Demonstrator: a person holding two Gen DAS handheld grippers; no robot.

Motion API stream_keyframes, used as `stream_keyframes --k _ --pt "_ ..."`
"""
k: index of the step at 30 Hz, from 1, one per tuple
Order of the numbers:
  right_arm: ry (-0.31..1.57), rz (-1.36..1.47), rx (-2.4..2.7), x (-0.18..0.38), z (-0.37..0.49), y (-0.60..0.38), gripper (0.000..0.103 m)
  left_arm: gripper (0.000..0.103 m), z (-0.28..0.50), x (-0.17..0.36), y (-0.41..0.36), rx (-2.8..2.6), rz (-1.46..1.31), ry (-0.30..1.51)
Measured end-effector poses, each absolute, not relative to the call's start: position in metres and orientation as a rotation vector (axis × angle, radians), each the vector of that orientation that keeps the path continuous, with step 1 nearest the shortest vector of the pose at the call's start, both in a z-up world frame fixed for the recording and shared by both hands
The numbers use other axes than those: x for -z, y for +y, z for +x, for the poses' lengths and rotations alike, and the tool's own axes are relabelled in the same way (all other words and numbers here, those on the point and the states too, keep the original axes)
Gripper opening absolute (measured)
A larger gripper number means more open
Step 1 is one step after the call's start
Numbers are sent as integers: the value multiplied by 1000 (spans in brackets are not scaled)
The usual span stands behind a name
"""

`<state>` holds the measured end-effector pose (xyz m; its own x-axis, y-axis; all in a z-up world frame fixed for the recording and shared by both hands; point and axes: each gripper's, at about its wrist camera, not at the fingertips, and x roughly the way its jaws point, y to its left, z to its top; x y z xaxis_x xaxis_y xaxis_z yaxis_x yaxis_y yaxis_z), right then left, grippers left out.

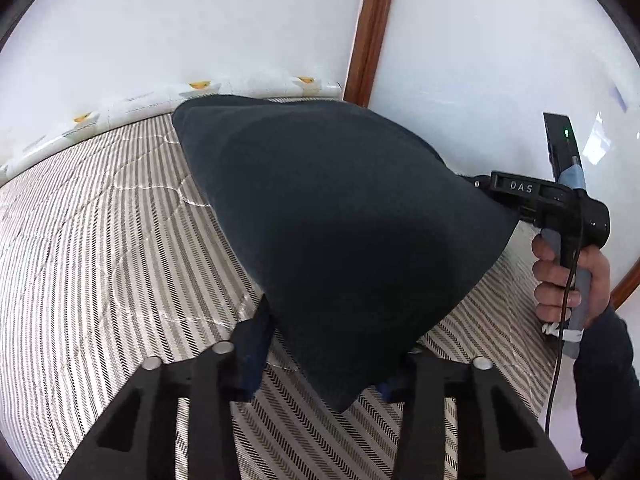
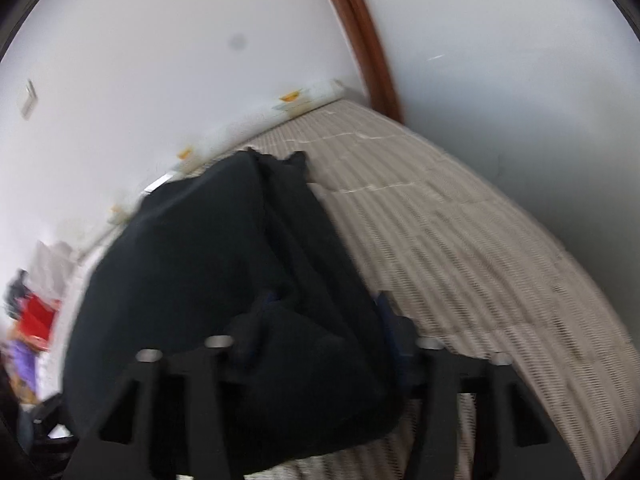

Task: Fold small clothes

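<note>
Dark garment (image 1: 344, 232) slung above the striped mattress (image 1: 100, 240) between my two hand-held grippers.
Left hand-held gripper (image 1: 328, 364) and right hand-held gripper (image 2: 320, 332) each pinch an edge; soft, light, sagging, so I grasp corners.

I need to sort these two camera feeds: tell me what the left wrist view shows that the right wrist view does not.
Only the left wrist view shows the person's hand holding the right gripper at the garment's edge. Only the right wrist view shows the blurred red and purple items at far left. Both show the dark garment lifted over the striped mattress, the white wall and wooden trim.
</note>
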<state>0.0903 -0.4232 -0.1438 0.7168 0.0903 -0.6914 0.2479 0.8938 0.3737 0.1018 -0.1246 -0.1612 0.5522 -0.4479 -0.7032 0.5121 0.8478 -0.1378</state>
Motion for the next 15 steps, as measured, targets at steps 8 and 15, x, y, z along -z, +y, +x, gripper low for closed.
stream_keyframes --k 8,15 --pt "762 501 43 134 106 -392 21 23 110 148 -78 503 13 774" --pt "795 462 -75 124 139 -320 21 23 99 143 4 385 -18 766"
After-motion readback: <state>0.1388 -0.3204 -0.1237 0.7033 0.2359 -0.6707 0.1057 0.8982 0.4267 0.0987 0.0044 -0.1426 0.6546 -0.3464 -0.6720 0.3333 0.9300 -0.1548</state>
